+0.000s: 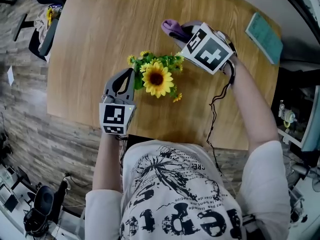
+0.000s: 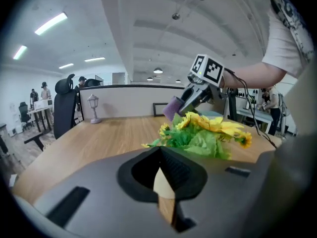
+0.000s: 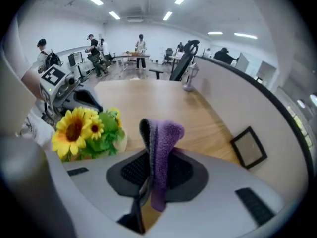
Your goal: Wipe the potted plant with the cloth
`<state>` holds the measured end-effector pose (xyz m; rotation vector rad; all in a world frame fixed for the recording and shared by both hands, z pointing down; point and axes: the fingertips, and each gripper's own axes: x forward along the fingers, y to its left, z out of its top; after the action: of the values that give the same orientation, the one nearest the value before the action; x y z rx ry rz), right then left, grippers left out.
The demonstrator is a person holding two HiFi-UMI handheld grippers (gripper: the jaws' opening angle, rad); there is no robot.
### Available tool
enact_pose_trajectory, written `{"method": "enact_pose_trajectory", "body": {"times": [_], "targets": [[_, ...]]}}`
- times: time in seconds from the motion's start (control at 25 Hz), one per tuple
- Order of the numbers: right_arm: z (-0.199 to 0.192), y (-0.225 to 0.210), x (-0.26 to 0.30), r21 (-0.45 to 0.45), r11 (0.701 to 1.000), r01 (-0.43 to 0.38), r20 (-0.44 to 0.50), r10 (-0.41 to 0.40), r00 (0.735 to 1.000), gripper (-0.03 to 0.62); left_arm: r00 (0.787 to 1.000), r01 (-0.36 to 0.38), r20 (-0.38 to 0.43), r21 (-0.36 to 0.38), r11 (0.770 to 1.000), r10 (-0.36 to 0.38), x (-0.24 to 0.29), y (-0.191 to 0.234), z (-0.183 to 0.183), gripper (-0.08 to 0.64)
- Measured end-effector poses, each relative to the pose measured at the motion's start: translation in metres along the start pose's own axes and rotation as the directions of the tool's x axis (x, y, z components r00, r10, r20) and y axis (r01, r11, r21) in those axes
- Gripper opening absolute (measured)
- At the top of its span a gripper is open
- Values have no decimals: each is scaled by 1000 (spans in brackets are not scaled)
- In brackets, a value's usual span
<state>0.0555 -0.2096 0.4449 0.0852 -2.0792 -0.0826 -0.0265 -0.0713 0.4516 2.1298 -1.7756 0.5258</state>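
Closest to the person, the left gripper (image 1: 129, 76) reaches in over the near edge of the wooden table (image 1: 90, 34). Its jaws are pressed together with nothing between them, as the left gripper view (image 2: 159, 151) shows, and they point at the potted plant just beside them.

The potted plant (image 1: 156, 78) stands about the middle of the table, somewhat closer to the near edge than the far one. It has one big sunflower, smaller yellow blooms and green leaves; from above the flowers hide the pot. The same plant shows in the left gripper view (image 2: 198, 135) and the right gripper view (image 3: 84, 130).

Just beyond the plant, toward the right edge, the right gripper (image 1: 181, 33) is tilted down over the table. Its jaws are clamped on a purple cloth (image 1: 170, 27), which folds over above the tips and hangs down between them (image 3: 161, 148). The cloth is near the leaves, but I cannot tell whether it touches them. A black cable (image 1: 216, 114) trails from this gripper back to the near edge.

Farther off, a teal book (image 1: 264, 36) lies by the far right edge. A black picture frame (image 3: 249, 147) and a small lantern (image 2: 93, 108) sit at the far edge.
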Motion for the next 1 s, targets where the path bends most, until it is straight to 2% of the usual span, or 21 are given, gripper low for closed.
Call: {"method": "enact_pose_trajectory", "body": {"times": [0.16,0.28,0.4,0.64,0.84,1.0], "targets": [[55,2,-22,58,995,77,135,-84,987,77,999,11,34,16,1000,-12,-17,14,12,2],[87,19,-34,94,993,67,200,-85,976,77,996,36,83,-14,999,-35,-30,22,24,2],[115,44,-32,130,990,55,225,-83,971,78,989,88,115,3,996,-88,-42,34,33,2],[156,76,-4,231,969,91,175,-134,975,78,959,221,166,61,973,-229,-63,79,47,3],[167,107,16,378,916,133,134,-197,971,78,932,305,175,103,947,-319,-83,117,50,2],[172,128,43,463,873,155,85,-217,972,78,917,340,175,122,933,-357,-92,152,47,2]]}}
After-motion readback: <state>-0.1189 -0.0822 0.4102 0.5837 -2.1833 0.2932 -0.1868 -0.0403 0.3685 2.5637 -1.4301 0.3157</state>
